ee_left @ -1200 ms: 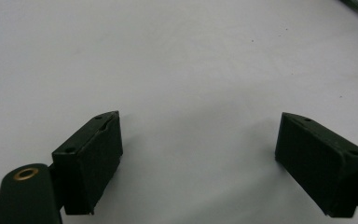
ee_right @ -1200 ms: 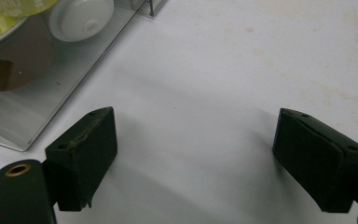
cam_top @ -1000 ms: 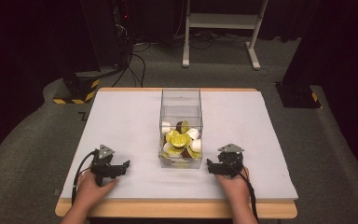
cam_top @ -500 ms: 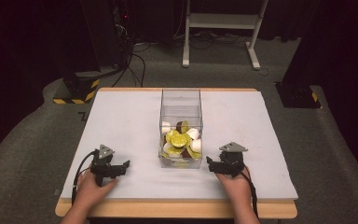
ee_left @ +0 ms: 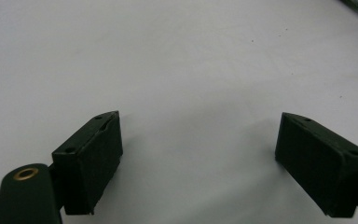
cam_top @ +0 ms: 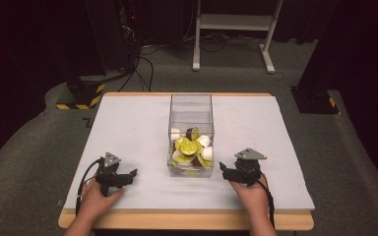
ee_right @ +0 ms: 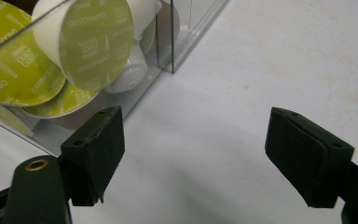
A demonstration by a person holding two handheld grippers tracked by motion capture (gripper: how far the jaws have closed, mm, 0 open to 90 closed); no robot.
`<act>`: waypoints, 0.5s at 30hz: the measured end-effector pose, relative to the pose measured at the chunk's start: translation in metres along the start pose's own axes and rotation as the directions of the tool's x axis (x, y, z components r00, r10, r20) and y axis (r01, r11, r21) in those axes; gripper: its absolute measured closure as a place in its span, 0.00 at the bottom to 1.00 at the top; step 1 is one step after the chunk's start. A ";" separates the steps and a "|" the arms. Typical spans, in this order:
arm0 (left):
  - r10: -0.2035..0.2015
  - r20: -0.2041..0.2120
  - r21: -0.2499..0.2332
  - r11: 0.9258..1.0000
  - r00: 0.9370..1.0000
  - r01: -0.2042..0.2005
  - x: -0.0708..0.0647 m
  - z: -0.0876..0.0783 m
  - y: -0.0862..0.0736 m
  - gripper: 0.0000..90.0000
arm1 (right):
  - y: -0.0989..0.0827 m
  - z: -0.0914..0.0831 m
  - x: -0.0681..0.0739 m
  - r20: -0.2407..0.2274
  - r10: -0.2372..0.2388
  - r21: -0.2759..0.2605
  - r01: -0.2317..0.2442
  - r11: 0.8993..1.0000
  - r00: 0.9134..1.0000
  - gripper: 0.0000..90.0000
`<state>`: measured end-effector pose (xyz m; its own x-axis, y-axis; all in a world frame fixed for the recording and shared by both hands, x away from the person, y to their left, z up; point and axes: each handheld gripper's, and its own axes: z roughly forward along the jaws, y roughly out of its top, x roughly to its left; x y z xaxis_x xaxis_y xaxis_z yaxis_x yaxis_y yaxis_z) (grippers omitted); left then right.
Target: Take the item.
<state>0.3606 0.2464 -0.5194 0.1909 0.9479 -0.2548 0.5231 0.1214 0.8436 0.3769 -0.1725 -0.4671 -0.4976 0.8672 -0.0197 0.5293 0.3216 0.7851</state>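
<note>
White matting covers the table point(cam_top: 128, 123), with a clear plastic box point(cam_top: 191, 105) of coffee capsules point(cam_top: 189, 147) at the centre near its front edge. The right gripper point(cam_top: 225, 168), jaws apart and just closing on nothing, sits nearest, box to its left. The left gripper point(cam_top: 132, 173), spread and empty, lies farther off.

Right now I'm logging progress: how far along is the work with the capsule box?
Done: nothing visibly; the coffee capsules all sit piled in the clear box. In hand: nothing; the left gripper and right gripper stand open and empty beside the box, the right's jaws just narrowing. Left: apparently everything.
</note>
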 end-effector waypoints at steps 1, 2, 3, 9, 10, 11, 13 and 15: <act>0.001 0.000 0.000 1.000 1.000 -0.001 0.000 0.000 0.000 0.17 | 0.001 -0.001 0.000 -0.001 -0.003 -0.002 0.003 1.000 1.000 0.23; 0.000 0.000 0.000 1.000 1.000 0.000 0.000 0.000 0.000 0.17 | 0.002 -0.002 0.001 -0.003 -0.002 -0.003 0.002 1.000 1.000 0.23; 0.000 0.000 0.000 1.000 1.000 0.000 0.000 0.000 0.000 0.17 | 0.002 -0.002 0.001 -0.003 -0.002 -0.003 0.002 1.000 1.000 0.23; 0.000 0.000 0.000 1.000 1.000 0.000 0.000 0.000 0.000 0.17 | 0.011 -0.011 0.003 -0.003 -0.003 -0.034 0.003 0.999 1.000 0.24; 0.001 0.000 0.000 1.000 1.000 -0.001 0.000 0.000 0.000 0.17 | 0.013 -0.012 0.002 -0.001 -0.009 -0.042 0.009 0.999 1.000 0.24; 0.000 0.000 0.000 1.000 1.000 0.000 0.000 0.000 0.000 0.17 | 0.015 -0.013 0.002 0.003 -0.001 -0.045 0.002 0.999 1.000 0.24; 0.003 -0.001 0.003 1.000 1.000 -0.003 0.000 0.000 0.000 0.17 | 0.018 -0.015 0.002 0.006 -0.004 -0.060 0.004 0.998 1.000 0.25; 0.001 0.000 0.001 1.000 1.000 -0.001 0.000 0.000 0.000 0.17 | 0.021 -0.016 0.003 0.014 -0.009 -0.071 0.010 0.997 1.000 0.26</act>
<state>0.3606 0.2465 -0.5194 0.1916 0.9480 -0.2540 0.5234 0.1202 0.8435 0.3753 -0.1690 -0.4403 -0.4924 0.8696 -0.0356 0.4745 0.3025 0.8266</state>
